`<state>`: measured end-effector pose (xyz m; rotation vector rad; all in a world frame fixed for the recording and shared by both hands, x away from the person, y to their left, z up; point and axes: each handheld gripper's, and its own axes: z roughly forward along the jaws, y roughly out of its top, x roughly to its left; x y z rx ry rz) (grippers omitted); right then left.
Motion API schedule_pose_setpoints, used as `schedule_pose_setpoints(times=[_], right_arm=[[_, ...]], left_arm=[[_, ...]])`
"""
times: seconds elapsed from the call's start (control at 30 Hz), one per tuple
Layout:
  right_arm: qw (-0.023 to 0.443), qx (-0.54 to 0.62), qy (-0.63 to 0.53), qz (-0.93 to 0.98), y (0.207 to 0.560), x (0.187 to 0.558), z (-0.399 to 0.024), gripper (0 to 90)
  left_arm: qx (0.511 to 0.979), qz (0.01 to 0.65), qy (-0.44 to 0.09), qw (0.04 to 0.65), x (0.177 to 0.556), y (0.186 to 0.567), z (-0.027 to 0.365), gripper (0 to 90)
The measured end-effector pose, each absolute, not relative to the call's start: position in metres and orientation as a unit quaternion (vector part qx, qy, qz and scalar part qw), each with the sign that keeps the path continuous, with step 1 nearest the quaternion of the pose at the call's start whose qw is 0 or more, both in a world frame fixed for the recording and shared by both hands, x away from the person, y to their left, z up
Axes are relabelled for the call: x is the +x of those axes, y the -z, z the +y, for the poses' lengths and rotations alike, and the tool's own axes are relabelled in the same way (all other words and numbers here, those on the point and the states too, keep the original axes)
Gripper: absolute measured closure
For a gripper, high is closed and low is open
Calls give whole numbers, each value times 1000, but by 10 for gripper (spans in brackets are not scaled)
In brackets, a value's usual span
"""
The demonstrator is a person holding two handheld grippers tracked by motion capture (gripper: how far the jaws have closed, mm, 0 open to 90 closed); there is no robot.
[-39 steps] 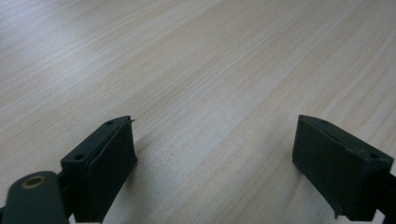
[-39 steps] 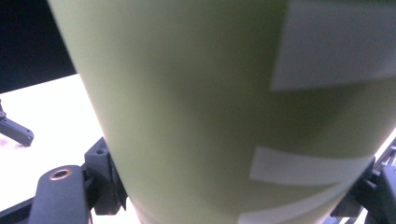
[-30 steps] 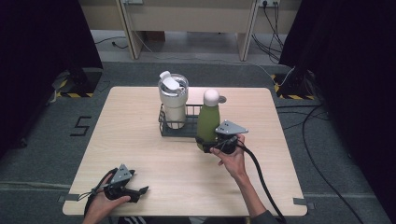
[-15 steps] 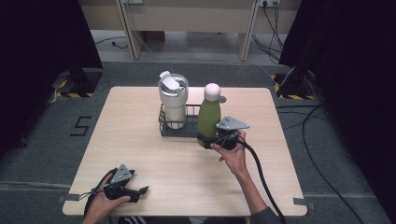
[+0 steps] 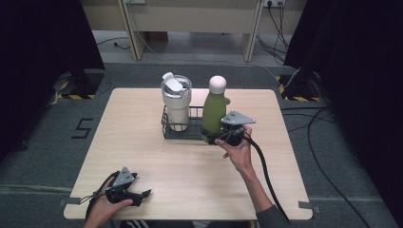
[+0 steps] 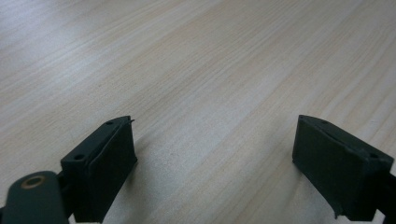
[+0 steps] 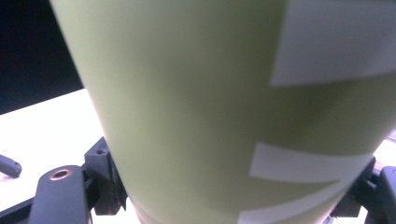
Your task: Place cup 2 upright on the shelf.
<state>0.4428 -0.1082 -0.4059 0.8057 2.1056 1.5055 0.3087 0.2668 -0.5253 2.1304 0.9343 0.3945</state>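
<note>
Since a second ago, the green bottle (image 5: 214, 113) has been raised beside the wire rack (image 5: 167, 128), clamped in the right hand-held gripper (image 5: 222, 137). Lowering into the rack's free compartment is judged next; the left hand-held gripper (image 5: 142, 194) rests open on the surface (image 5: 190, 166).

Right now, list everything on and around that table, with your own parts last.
green bottle: 1, olive green with a pale pink cap, upright at the wire basket's right end, held by the right tongs
white tumbler: 1, white with a lid, standing in the wire basket's left end
wire basket: 1, black, middle of the table
table: 1, light wood, centre of the floor
floor marking: 1, a black 5 on grey floor, left of the table
left tongs: 1, black, open, low over the table's near left corner
right tongs: 1, black, shut on the green bottle's lower body
hands: 2, one on each pair of tongs
</note>
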Motion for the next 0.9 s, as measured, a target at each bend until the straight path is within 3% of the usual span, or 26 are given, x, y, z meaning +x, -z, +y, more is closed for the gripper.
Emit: schedule_pose_setpoints(times=[0.9], right_arm=[[235, 310, -532, 752, 389, 480, -101, 209]], left_arm=[[835, 366, -154, 381, 309, 525, 267, 123]])
